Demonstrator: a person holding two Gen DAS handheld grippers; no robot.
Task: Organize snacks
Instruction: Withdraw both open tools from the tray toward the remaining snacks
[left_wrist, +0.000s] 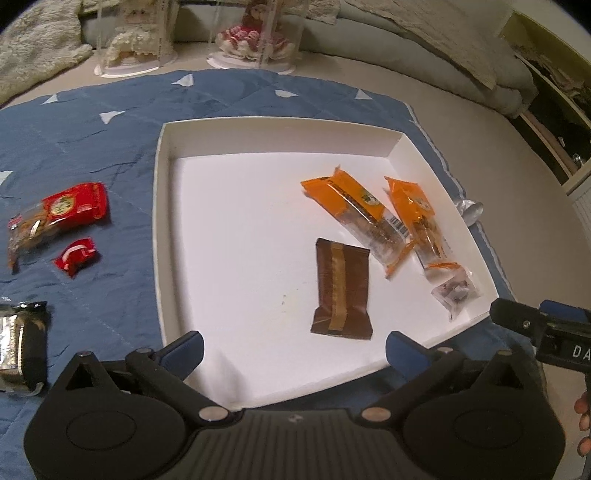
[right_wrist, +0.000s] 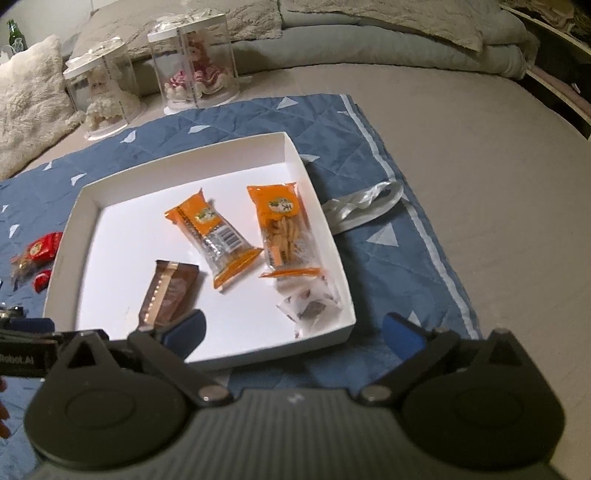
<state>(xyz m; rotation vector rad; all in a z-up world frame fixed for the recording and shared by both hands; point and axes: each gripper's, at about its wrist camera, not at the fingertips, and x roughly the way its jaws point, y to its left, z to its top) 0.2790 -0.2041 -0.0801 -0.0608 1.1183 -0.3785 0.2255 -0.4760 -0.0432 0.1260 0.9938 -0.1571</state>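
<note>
Snacks lie partly sorted: inside the white tray (left_wrist: 162, 229) rest a brown wrapped bar (left_wrist: 341, 288), two orange biscuit packs (left_wrist: 354, 214) (left_wrist: 417, 218) side by side, and a small clear packet (left_wrist: 456, 291) in the near right corner. Outside it, on the blue quilted mat (left_wrist: 92, 147) to the left, sit a red cracker bag (left_wrist: 62, 214), a small red candy (left_wrist: 75, 255) just below it, and a silver-and-black packet (left_wrist: 22, 347) at the edge. I hold my left gripper (left_wrist: 293, 354) spread wide over the tray's near edge, grasping nothing. My right gripper (right_wrist: 293, 332) is likewise released and holds nothing, with one blue fingertip (right_wrist: 188, 330) overlapping the brown bar in view. Two dolls in clear cases (right_wrist: 195, 62) stand beyond the mat.
</note>
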